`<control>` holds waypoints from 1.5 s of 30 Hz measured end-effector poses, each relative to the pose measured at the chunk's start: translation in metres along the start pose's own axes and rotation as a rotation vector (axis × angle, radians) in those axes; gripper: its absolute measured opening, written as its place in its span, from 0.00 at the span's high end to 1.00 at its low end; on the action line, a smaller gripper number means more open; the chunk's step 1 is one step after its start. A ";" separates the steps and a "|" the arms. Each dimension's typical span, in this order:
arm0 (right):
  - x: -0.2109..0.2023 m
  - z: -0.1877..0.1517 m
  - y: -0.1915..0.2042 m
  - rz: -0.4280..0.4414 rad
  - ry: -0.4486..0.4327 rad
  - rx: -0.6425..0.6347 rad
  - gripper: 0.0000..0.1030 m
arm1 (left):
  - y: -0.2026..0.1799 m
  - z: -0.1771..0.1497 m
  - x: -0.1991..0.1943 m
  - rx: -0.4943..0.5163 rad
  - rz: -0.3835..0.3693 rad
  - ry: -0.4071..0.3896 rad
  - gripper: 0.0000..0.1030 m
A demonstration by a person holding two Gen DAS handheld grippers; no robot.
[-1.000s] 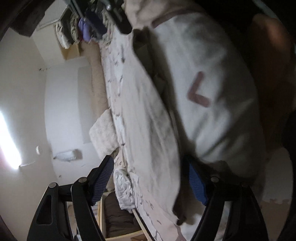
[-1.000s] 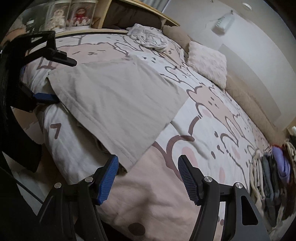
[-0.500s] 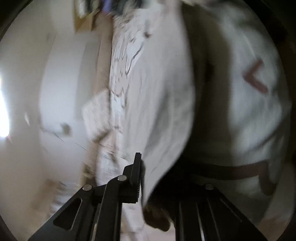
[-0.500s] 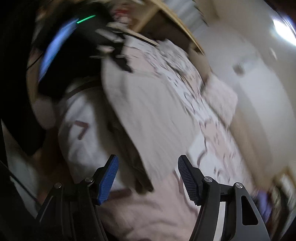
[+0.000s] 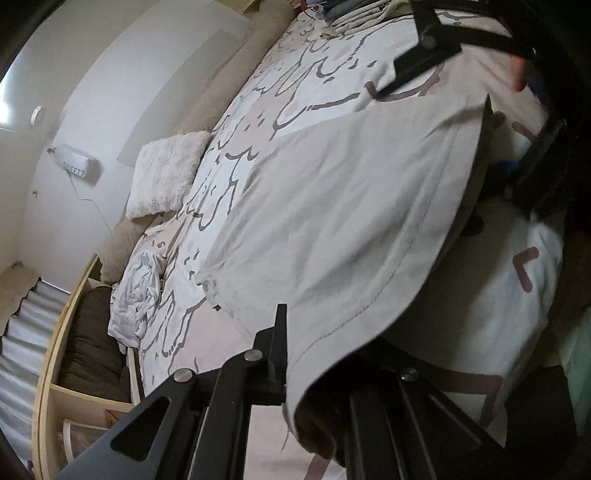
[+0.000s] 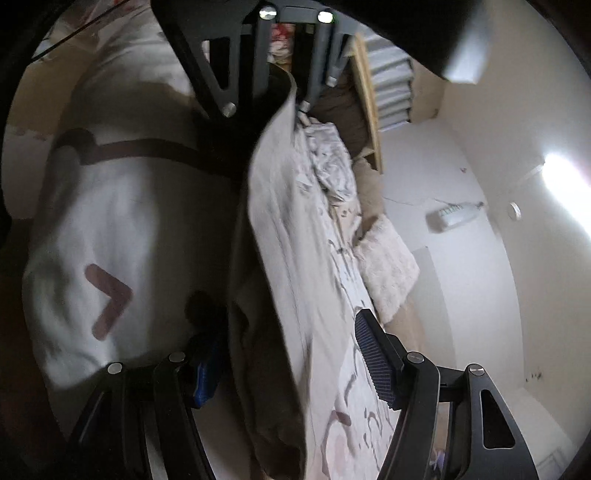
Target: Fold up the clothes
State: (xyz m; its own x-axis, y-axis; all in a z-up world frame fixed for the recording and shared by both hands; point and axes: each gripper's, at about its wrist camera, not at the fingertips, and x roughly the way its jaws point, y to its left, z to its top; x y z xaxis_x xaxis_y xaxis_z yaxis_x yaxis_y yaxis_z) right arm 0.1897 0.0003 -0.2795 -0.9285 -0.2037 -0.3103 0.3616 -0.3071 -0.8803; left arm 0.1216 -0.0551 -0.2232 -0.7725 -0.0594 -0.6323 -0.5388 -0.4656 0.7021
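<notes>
A beige garment lies spread on the patterned bedspread, its near stitched hem raised off the bed. My left gripper is shut on one corner of that hem, and the cloth hides its right finger. In the right wrist view the same garment hangs as a long fold running from the left gripper at the top down between my right gripper's fingers. My right gripper is open, with the hem's other end between its blue pads. In the left wrist view the right gripper shows at the far right.
A crumpled white cloth and a fluffy pillow lie near the wall side. Folded clothes are stacked at the far end of the bed. A wooden shelf stands at the head end. The white duvet edge hangs in front.
My left gripper has shut on the garment's corner and lifted it. Both grippers swung round, and the right one, still open, now straddles the hem's other end.
</notes>
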 end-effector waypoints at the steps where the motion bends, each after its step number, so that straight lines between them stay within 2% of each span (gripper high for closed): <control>1: 0.000 -0.004 -0.002 -0.008 0.013 -0.001 0.36 | -0.005 -0.001 0.000 0.022 0.016 -0.007 0.94; 6: 0.003 -0.022 -0.011 -0.022 0.049 -0.029 0.37 | -0.029 -0.009 0.001 0.179 0.121 -0.031 0.94; 11: 0.003 -0.036 0.002 -0.057 -0.013 -0.197 0.68 | -0.043 -0.014 0.003 0.295 0.220 -0.035 0.94; 13: 0.005 -0.042 0.006 -0.048 -0.027 -0.239 0.76 | -0.051 -0.019 0.004 0.361 0.256 -0.031 0.90; 15: 0.006 -0.045 0.009 -0.038 -0.025 -0.251 0.78 | -0.060 -0.025 0.006 0.425 0.287 -0.026 0.89; 18: 0.005 -0.044 0.010 -0.022 -0.011 -0.249 0.78 | -0.068 -0.037 0.012 0.501 0.306 0.007 0.77; 25: 0.005 -0.041 0.013 0.031 -0.002 -0.243 0.79 | -0.068 -0.041 0.020 0.538 0.326 0.013 0.77; 27: 0.008 -0.041 0.011 0.050 -0.002 -0.236 0.81 | -0.067 -0.040 0.022 0.546 0.323 0.011 0.82; 28: 0.010 -0.041 0.009 0.065 0.001 -0.227 0.86 | -0.063 -0.038 0.021 0.522 0.307 0.014 0.92; 30: 0.015 -0.041 0.001 0.086 0.004 -0.213 0.88 | -0.055 -0.032 0.018 0.471 0.274 0.020 0.93; 32: 0.022 -0.041 -0.016 0.090 0.005 -0.200 0.89 | -0.039 -0.020 0.012 0.392 0.276 0.003 0.94; 35: 0.034 -0.038 -0.072 0.020 0.017 -0.190 0.89 | -0.007 0.005 -0.001 0.280 0.322 -0.041 0.94; 41: 0.058 -0.031 -0.185 -0.119 0.040 -0.169 0.90 | 0.075 0.075 -0.013 0.202 0.464 -0.126 0.94; 45: 0.073 -0.027 -0.260 -0.213 0.056 -0.155 0.90 | 0.156 0.152 -0.038 0.025 0.422 -0.200 0.94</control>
State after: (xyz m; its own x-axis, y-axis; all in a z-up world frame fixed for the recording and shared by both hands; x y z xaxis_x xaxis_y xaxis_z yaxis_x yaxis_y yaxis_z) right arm 0.0253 0.0905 -0.0832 -0.9870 -0.0971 -0.1280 0.1446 -0.1903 -0.9710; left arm 0.0160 0.0087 -0.0397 -0.9741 -0.0668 -0.2161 -0.1697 -0.4158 0.8935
